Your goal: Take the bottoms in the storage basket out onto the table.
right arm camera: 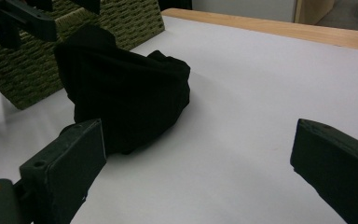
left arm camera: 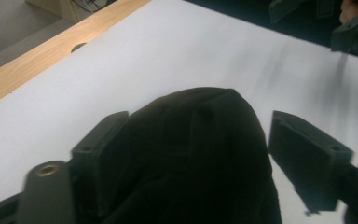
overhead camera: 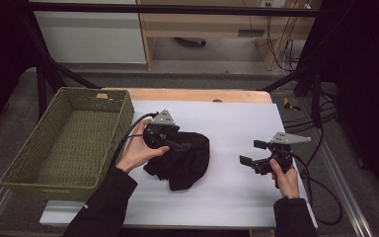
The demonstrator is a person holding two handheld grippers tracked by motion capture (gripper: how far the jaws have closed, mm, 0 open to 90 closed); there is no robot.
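Far left, high view: a green woven basket (overhead camera: 69,140) sits at the table's left edge, partly overhanging the white sheet (overhead camera: 237,128) that covers the wooden tabletop (overhead camera: 197,95). Basket interior looks bare as far as the weave shows.

Just right of the basket, the left hand (overhead camera: 139,150) holds the left gripper (overhead camera: 177,143), grey three-cornered plate on top, cable trailing back toward the basket side. Gripper sits over the upper left part of a black cloth (overhead camera: 182,158).

The cloth lies bunched in a soft heap on the sheet, left of centre, well apart from the basket wall. In the left gripper view the cloth (left arm camera: 191,158) bulges up between the two black jaws; the left jaw lies against the fabric, the right jaw stands clear of it with white sheet showing in the gap. Jaws parted wide, no pinch on the fabric.

Right of the cloth, a stretch of bare sheet.

Far right: the right hand (overhead camera: 286,180) holds the right gripper (overhead camera: 249,153) low over the sheet, pointed toward the cloth. Right gripper view: jaws spread wide, nothing between them; cloth (right arm camera: 130,98) lies farther off, basket (right arm camera: 37,70) behind it.
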